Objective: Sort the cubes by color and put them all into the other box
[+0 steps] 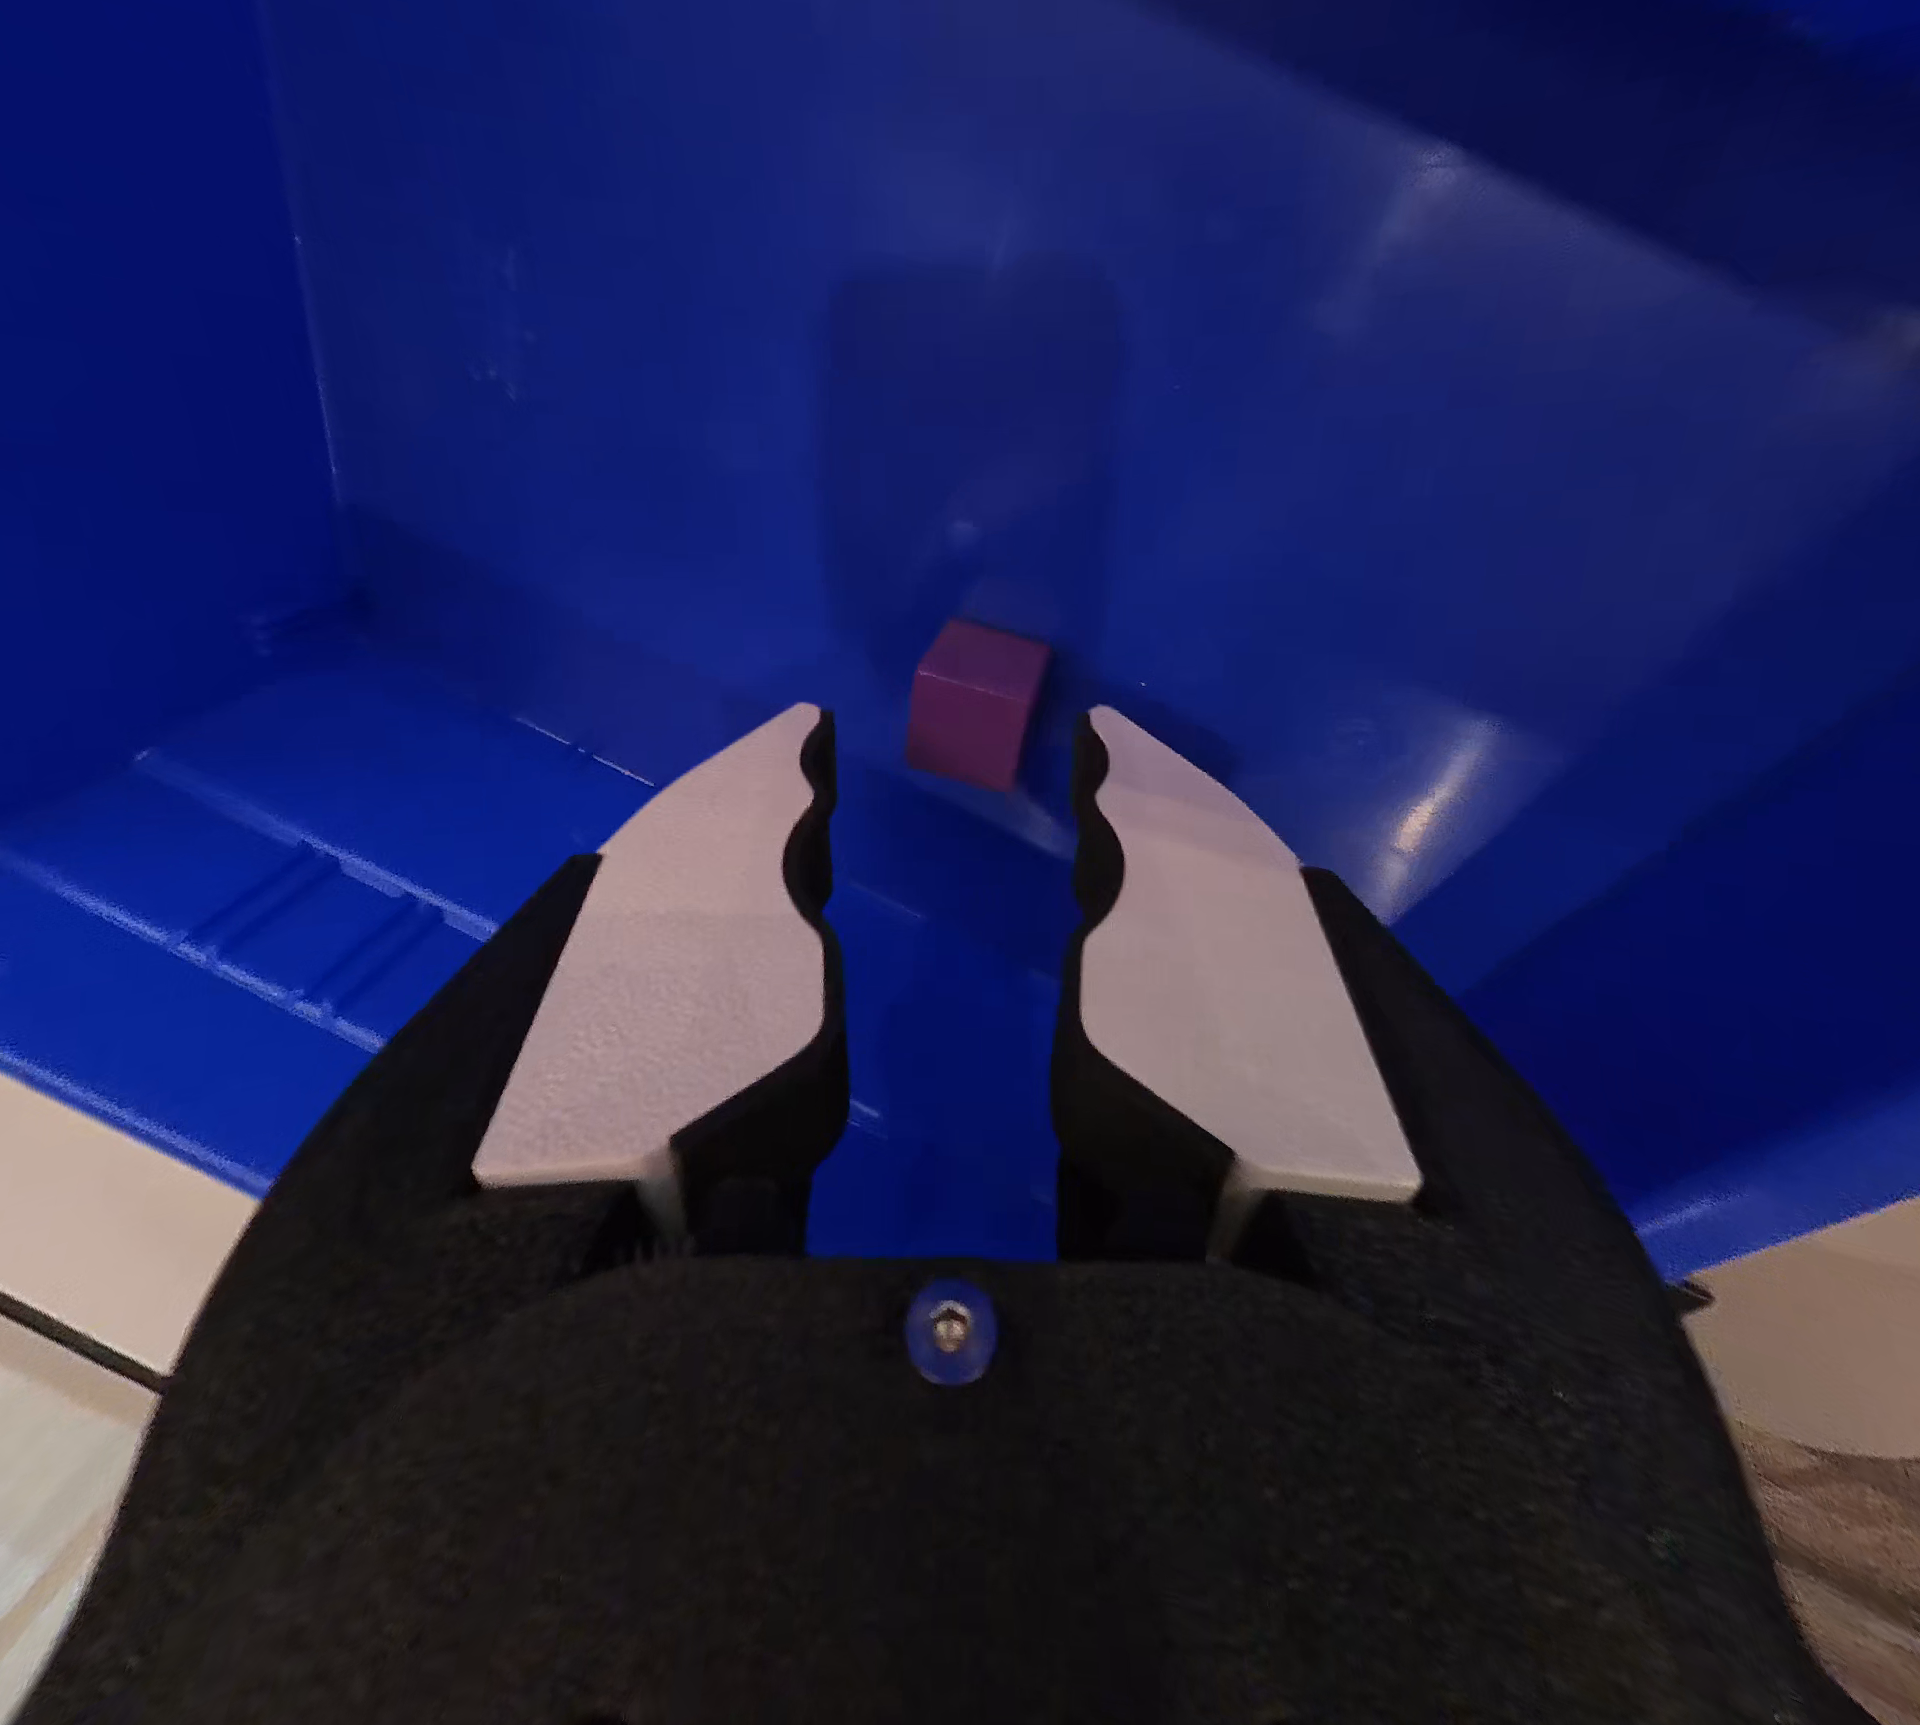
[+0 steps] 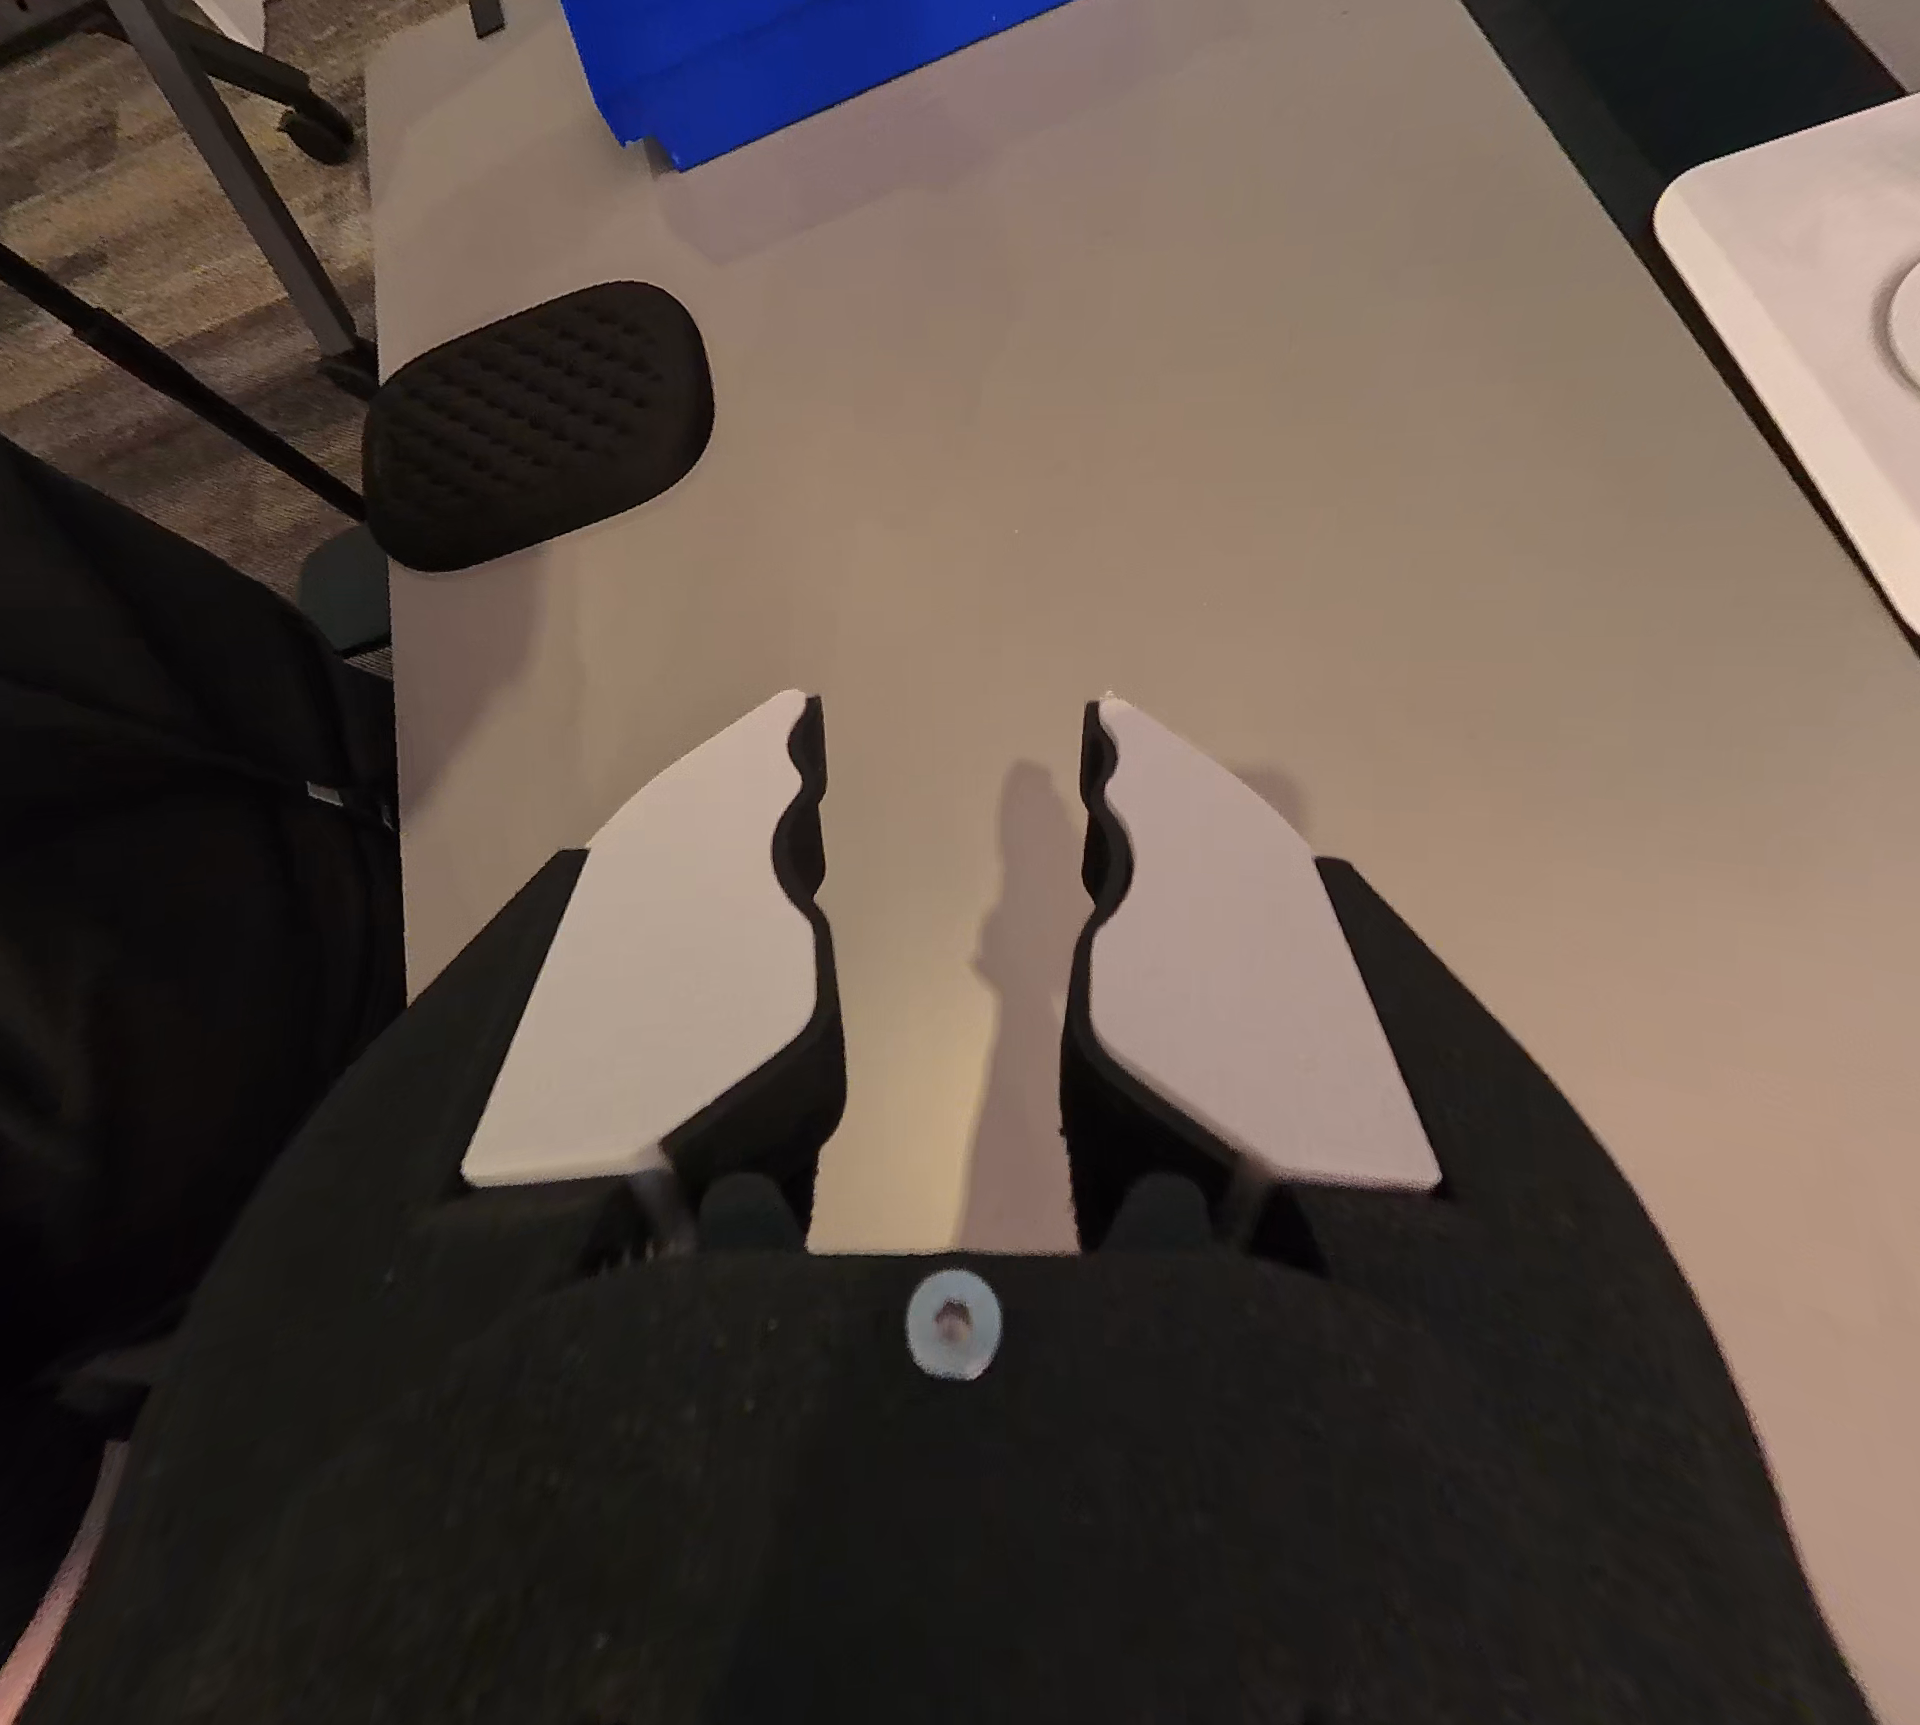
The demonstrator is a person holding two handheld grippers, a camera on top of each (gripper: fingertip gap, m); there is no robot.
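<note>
Inside blue box (image 1: 520,325) — left tool (image 1: 954,719) angled down, parted.

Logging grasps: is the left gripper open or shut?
Open. The left gripper shows a clear gap between its fingers, nothing held; the purple cube lies beyond them on the blue box floor.

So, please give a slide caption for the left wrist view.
Open left gripper facing a purple cube inside the blue box.
</note>
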